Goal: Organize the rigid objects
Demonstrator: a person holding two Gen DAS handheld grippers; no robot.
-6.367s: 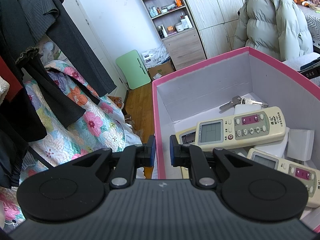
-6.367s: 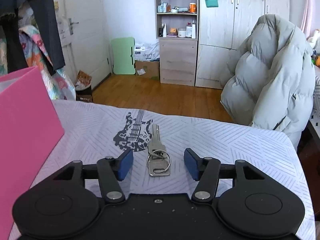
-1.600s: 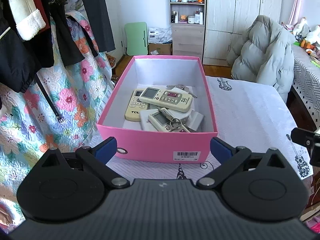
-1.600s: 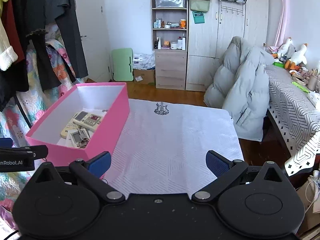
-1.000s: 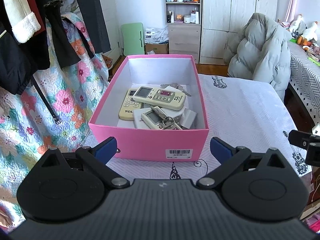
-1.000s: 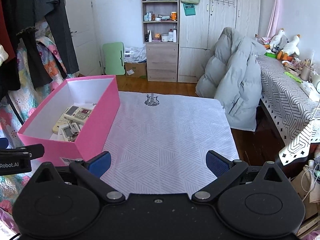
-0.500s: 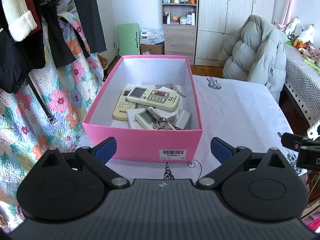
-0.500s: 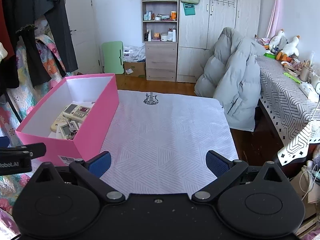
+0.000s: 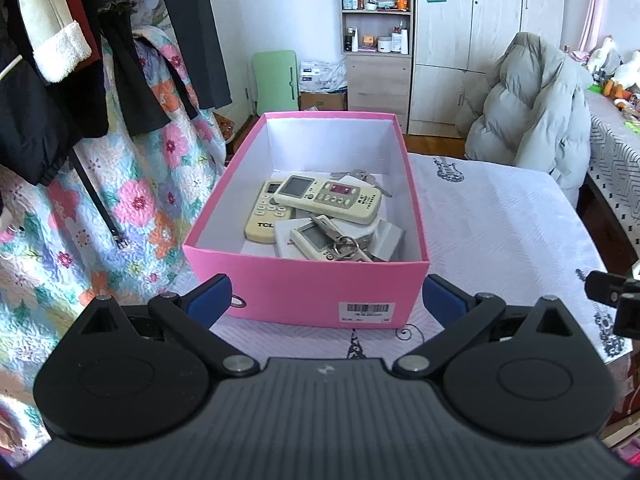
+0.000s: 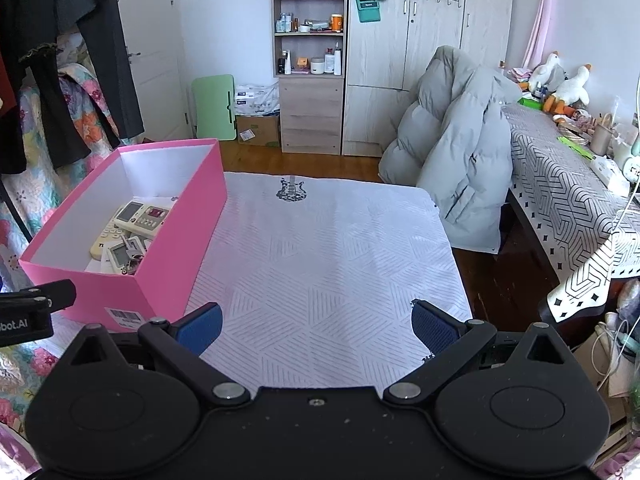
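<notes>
Bedroom with a wooden floor, a shelf unit and wardrobe against the far wall, and a table under a white patterned cloth [image 9: 500, 216].

Left wrist view: the left tongs [image 9: 326, 296] hang low over the near edge of the table, jaws spread wide and holding nothing. Straight ahead, spanning the gap between the two blue pads, stands a pink box [image 9: 308, 284] with a barcode sticker on its near wall. Inside lie three remote controls: a cream one [image 9: 266, 216] toward the left, a second [image 9: 330, 198] lying crosswise on top, and a small white one [image 9: 312, 240] nearest the tongs with a bunch of keys [image 9: 348, 248] resting on it. More keys [image 9: 366, 180] lie toward the box's far end. Left of the tongs hang dark clothes and a flowered quilt [image 9: 132, 184]. Ahead to the right, a grey puffer coat [image 9: 536, 112] is draped over something hidden beneath it.

Right wrist view: the right tongs [image 10: 316, 326] are also spread wide and empty, above the near edge of the cloth [image 10: 328, 256]. The box [image 10: 176, 240] sits ahead to their left, touching nothing but the cloth. The coat [image 10: 456, 152] is ahead to the right, beside a second table with a black-and-white cover [image 10: 568, 196].
</notes>
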